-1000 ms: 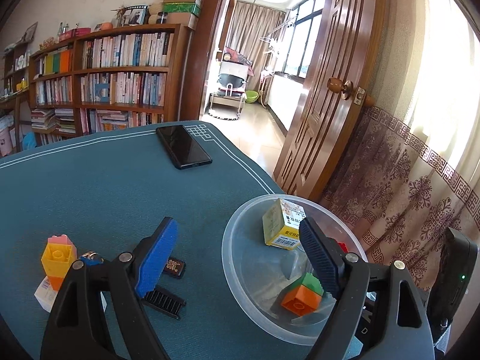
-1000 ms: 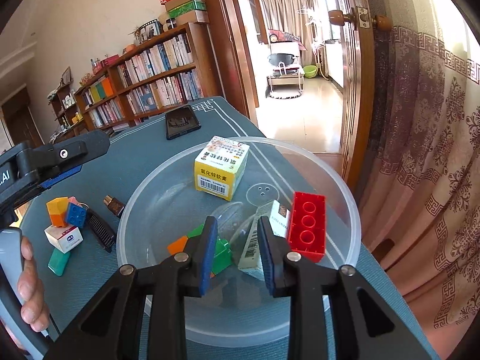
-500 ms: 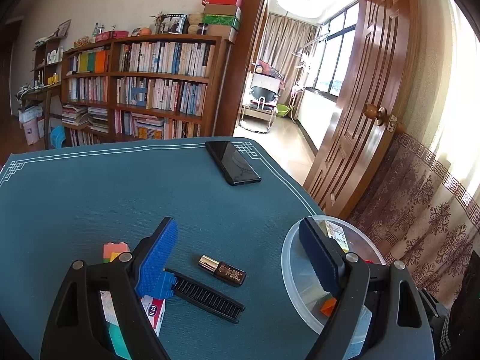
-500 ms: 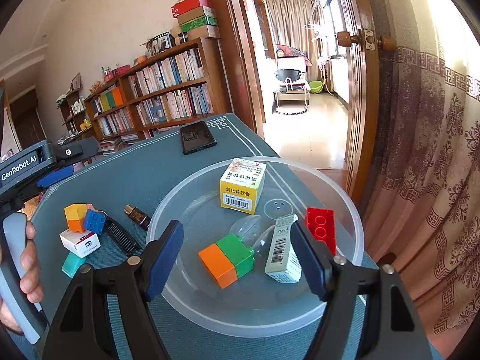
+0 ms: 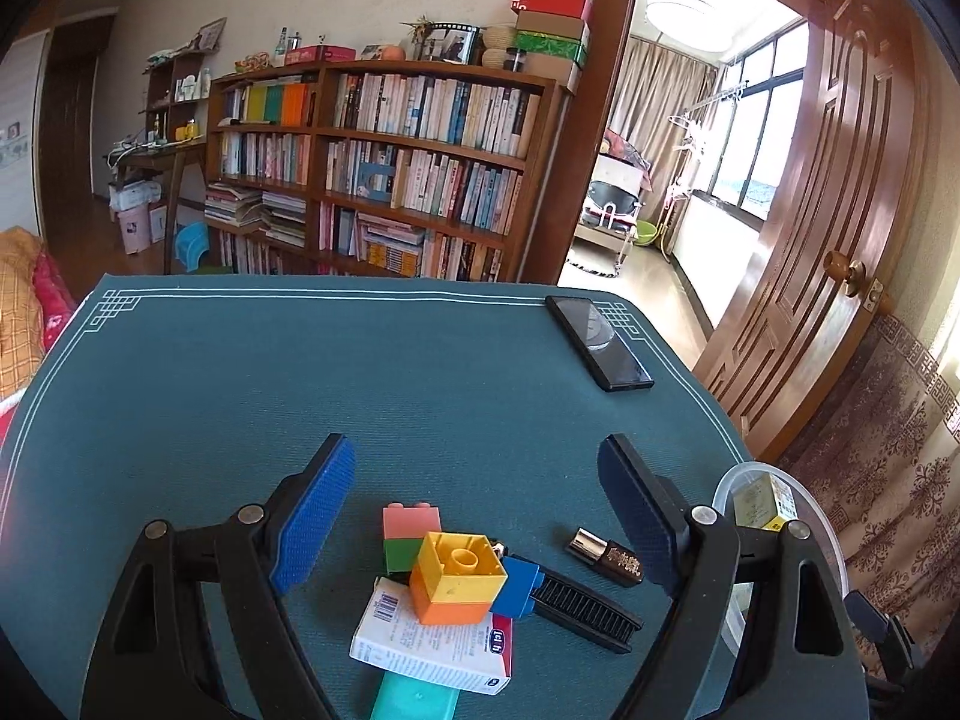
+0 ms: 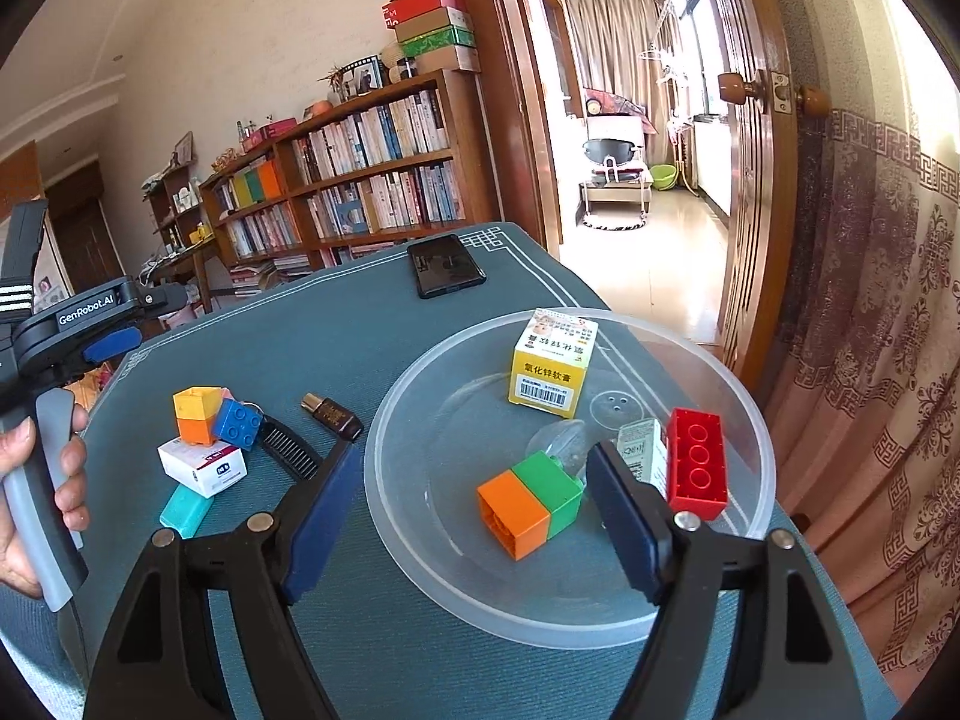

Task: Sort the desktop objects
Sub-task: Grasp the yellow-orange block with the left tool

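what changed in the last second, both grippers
The right gripper opened, releasing the small white carton into the clear bowl. The left gripper, open and empty, swung from the bowl to the block pile. Phone unmoved.

The right gripper (image 6: 474,510) hangs spread over a clear plastic bowl (image 6: 750,420); an orange-and-green toy block (image 6: 528,504) lies free between its fingers, untouched.

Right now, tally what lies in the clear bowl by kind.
Toy block pieces: 2, the orange-green stack and red brick.
Cartons: 2, the yellow box and pale box.
Total: 4.
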Tool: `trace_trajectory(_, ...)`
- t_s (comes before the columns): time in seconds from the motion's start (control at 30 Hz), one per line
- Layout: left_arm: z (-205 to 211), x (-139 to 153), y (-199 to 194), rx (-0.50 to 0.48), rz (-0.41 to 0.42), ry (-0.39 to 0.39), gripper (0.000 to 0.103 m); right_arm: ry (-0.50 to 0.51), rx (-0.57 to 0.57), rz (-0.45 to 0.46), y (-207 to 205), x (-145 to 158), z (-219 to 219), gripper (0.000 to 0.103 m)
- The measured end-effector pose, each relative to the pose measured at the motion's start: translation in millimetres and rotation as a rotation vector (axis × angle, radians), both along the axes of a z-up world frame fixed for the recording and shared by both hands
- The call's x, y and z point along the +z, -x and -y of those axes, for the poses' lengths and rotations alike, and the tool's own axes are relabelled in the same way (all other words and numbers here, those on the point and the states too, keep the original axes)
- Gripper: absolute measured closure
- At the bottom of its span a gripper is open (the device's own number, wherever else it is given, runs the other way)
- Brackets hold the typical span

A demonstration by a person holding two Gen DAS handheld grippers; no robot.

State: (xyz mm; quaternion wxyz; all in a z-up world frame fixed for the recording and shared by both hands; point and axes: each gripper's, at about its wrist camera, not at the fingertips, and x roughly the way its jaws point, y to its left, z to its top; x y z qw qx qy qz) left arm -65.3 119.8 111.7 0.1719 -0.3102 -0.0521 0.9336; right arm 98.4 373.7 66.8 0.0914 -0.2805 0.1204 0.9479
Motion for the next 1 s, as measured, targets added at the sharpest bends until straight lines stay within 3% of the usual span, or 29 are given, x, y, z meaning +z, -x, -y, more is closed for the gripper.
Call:
trace_trajectory(0.17,16,-6,8,0.033,0.035,-0.031,0.017,0.000,0.016,0.004,1,-2,9,0.022)
trace_trajectory(0.33,18,-13,10,0.041,0.062,-0.015,0.017,0.004,0.035,0.006,2,-2,17,0.022)
trace_trajectory(1.0,-18,-47,-7,-0.024,0.057,0.207,0.017,0.006,0.098,0.026,3,-7,40,0.022)
